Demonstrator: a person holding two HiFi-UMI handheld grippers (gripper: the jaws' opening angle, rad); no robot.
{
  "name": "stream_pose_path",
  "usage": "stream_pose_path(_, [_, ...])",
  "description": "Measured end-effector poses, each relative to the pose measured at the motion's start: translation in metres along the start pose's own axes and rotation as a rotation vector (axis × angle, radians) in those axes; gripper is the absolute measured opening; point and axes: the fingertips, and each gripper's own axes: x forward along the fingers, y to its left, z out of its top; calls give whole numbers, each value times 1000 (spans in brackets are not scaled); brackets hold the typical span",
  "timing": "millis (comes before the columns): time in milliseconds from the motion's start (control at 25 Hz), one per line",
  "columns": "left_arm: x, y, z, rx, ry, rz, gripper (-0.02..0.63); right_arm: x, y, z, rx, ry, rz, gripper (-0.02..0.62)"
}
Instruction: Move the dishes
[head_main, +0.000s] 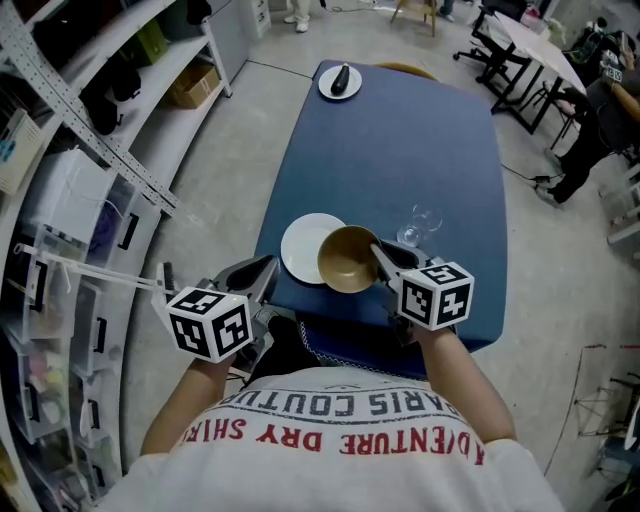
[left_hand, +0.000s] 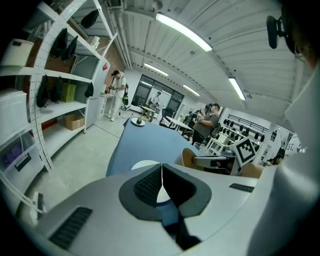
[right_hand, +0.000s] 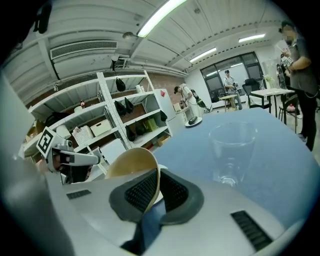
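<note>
A tan bowl (head_main: 347, 258) hangs tilted over the near edge of the blue table (head_main: 400, 140), partly above a white plate (head_main: 303, 247). My right gripper (head_main: 383, 258) is shut on the bowl's rim; in the right gripper view the bowl (right_hand: 134, 166) stands on edge between the pads (right_hand: 141, 191). My left gripper (head_main: 268, 272) is shut with nothing in it, just off the table's near left corner beside the plate (left_hand: 144, 164). A clear glass (head_main: 418, 225) stands right of the bowl, and shows as the glass (right_hand: 233, 152) ahead of the right gripper.
A second white plate (head_main: 340, 82) with a dark object on it sits at the table's far end. Metal shelving (head_main: 90, 150) with boxes lines the left side. Chairs and desks (head_main: 520, 60) stand at the far right. The person's torso is close to the table's near edge.
</note>
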Motion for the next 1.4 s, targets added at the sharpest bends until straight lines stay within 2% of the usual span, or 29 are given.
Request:
stream_pose_path(360, [15, -29, -6, 15, 6, -48, 28, -44, -26, -8, -50, 35, -47, 32])
stream_pose_path(840, [24, -42, -14, 11, 22, -61, 29, -55, -64, -59, 5, 148, -127, 34])
stream_pose_path(1080, [26, -46, -19, 16, 37, -57, 29, -54, -71, -62, 49, 132, -134, 34])
stream_pose_path(1280, [24, -46, -20, 21, 45, -46, 28, -52, -69, -58, 95, 87, -86, 37])
stream_pose_path(1360, [24, -43, -22, 21, 52, -37, 28, -52, -69, -56, 119, 62, -68, 53])
stream_pose_path(1400, [24, -43, -22, 20, 55, -34, 28, -52, -69, -55, 127, 53, -65, 82])
